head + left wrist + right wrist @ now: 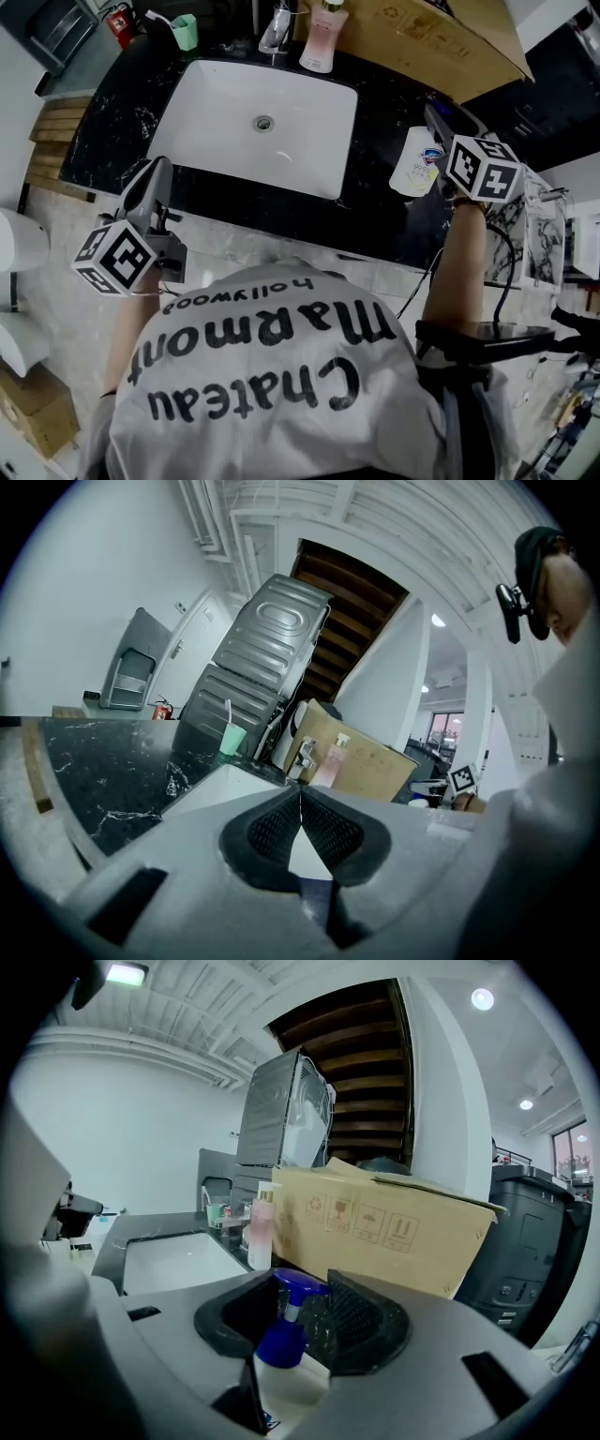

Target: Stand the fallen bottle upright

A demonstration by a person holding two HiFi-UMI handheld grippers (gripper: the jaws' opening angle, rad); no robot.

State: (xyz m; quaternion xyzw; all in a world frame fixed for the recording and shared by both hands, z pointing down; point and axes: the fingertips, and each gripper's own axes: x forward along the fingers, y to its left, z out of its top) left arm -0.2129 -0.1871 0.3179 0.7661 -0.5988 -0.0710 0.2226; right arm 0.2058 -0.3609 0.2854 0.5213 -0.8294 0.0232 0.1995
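Observation:
The bottle is white with a printed label and a blue spray top. It hangs over the black marble counter, right of the sink, and leans. My right gripper is shut on it; in the right gripper view the bottle's neck and white shoulder sit between the two pads. The bottle's base is hidden there. My left gripper hovers at the counter's front edge, left of the sink, shut with its tips touching and nothing in it.
A white rectangular sink is set in the counter. Behind it stand a faucet, a pink bottle and a green cup with a toothbrush. A large cardboard box fills the back right.

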